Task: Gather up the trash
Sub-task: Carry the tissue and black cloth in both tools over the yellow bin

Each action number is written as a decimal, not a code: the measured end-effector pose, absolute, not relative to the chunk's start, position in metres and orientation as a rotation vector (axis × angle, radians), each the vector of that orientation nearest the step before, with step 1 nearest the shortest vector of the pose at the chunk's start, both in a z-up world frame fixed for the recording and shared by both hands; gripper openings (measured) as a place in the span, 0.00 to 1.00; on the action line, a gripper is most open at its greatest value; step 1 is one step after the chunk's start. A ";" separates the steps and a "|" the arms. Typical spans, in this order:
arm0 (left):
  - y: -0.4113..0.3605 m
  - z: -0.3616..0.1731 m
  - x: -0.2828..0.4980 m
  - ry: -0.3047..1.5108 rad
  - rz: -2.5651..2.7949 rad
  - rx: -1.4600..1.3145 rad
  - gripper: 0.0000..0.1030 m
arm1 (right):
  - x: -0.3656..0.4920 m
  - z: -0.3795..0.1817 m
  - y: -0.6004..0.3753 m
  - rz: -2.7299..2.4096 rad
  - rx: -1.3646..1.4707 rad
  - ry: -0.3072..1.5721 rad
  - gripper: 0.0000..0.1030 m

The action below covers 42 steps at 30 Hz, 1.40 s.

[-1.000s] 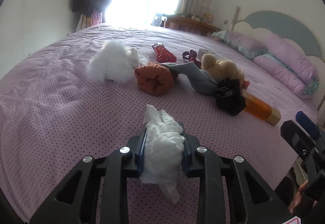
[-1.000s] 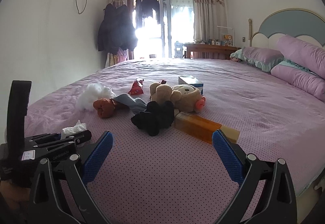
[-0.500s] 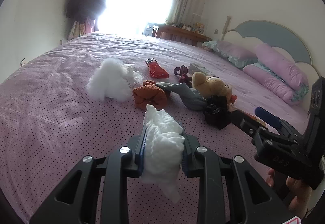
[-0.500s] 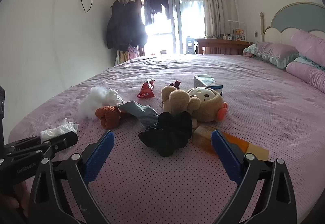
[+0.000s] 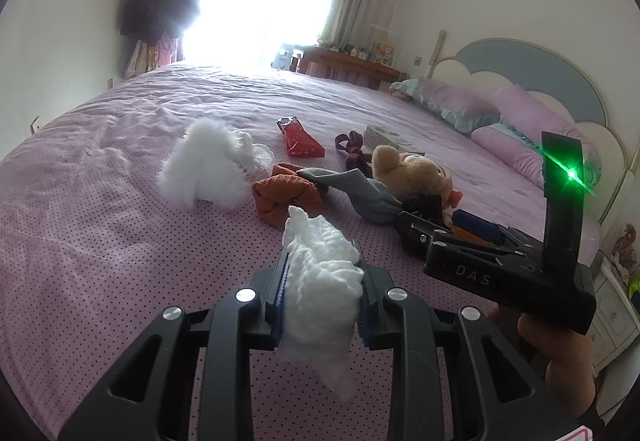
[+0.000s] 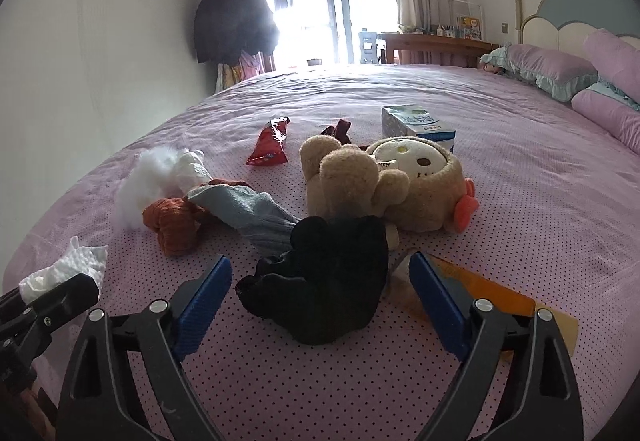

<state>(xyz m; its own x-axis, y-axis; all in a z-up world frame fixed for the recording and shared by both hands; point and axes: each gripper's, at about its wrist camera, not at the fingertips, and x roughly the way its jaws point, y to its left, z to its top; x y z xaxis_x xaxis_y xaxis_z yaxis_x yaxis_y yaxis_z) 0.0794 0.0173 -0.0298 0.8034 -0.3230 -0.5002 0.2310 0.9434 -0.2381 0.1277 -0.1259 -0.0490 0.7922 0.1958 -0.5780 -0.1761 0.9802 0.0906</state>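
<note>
Because it is only a crumpled white tissue [image 5: 320, 281], the trash pinched in the left tool [image 5: 322, 273] looks weightless, soft and easily torn, so a light grip across its bunched middle should do. The right tool [image 6: 320, 281], its jaws partly wide and just now narrowing, straddles a floppy black cloth [image 6: 324, 277] on the bed without pressing it. A red wrapper [image 6: 269, 147], likely crinkly and slick, lies farther back; best pinched at a flat end. The bed [image 6: 520, 201] wears a soft, dotted pink sheet that will give underneath; glaring balcony doors stand beyond.
</note>
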 end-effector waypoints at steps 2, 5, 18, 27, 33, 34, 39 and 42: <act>0.015 -0.031 0.081 0.567 -0.300 -0.163 0.27 | 0.132 -0.053 -0.124 0.236 0.030 0.660 0.46; 0.011 -0.032 0.082 0.572 -0.305 -0.157 0.27 | 0.135 -0.060 -0.129 0.263 0.049 0.699 0.20; -0.020 -0.017 0.066 0.556 -0.376 -0.112 0.27 | 0.069 -0.020 -0.169 0.352 0.149 0.562 0.14; -0.099 -0.012 0.040 0.584 -0.608 -0.065 0.27 | -0.014 -0.004 -0.250 0.166 0.186 0.500 0.14; -0.183 -0.025 0.015 0.640 -0.829 0.010 0.27 | -0.087 -0.016 -0.314 -0.063 0.211 0.488 0.14; -0.199 -0.028 0.010 0.653 -0.866 0.028 0.27 | -0.099 -0.018 -0.323 -0.096 0.212 0.492 0.14; -0.273 -0.048 -0.016 0.713 -1.012 0.116 0.27 | -0.152 -0.035 -0.366 -0.243 0.244 0.533 0.14; -0.312 -0.064 -0.032 0.761 -1.083 0.166 0.27 | -0.178 -0.049 -0.386 -0.316 0.271 0.572 0.14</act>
<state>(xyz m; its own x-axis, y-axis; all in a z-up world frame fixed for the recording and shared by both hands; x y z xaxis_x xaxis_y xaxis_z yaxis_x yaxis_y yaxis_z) -0.0321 -0.3124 -0.0640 0.2462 -0.7347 -0.6321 0.8437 0.4834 -0.2333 -0.1777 -0.3862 -0.0489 0.7954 -0.2160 -0.5664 0.3648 0.9168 0.1627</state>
